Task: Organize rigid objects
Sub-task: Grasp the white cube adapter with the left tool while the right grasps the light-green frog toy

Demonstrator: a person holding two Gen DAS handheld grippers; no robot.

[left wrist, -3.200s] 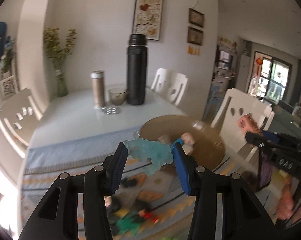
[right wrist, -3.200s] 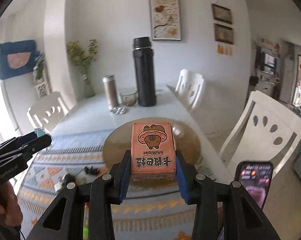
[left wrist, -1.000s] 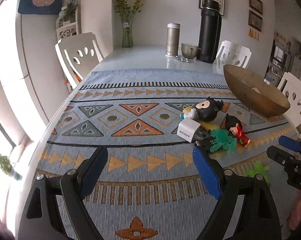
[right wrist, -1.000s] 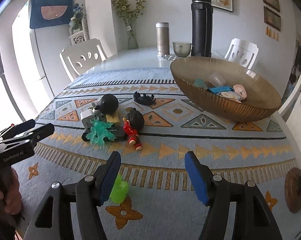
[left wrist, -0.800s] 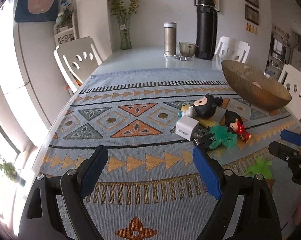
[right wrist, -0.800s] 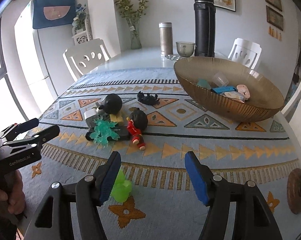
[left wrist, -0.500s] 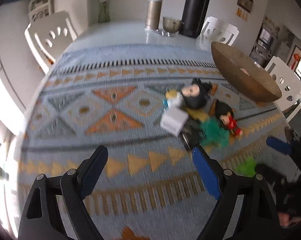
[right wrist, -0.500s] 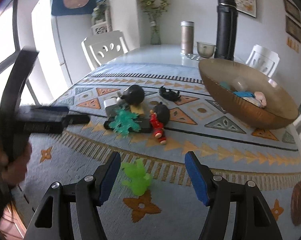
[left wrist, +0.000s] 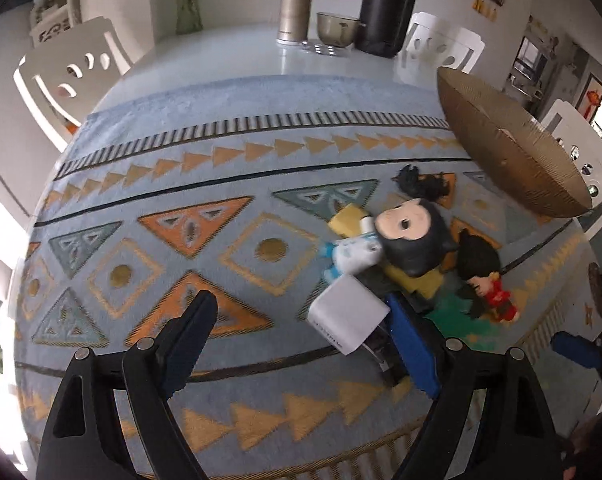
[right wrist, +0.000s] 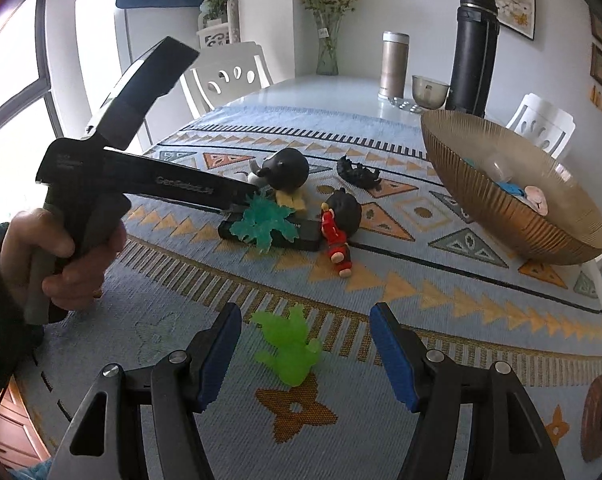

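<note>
Both wrist views look down, sharing the toy pile (left wrist: 413, 248).

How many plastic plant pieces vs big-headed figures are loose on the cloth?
Plant pieces: 2 (teal plant piece, bright green plant piece)
Big-headed figures: 2 (black figure, red-dressed figure)
Total: 4

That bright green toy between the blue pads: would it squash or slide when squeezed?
The green toy looks like translucent moulded plastic, so probably stiff and light. Its spiky outline gives flat pads few faces, so it may twist. The woven cloth should keep it from sliding.
</note>
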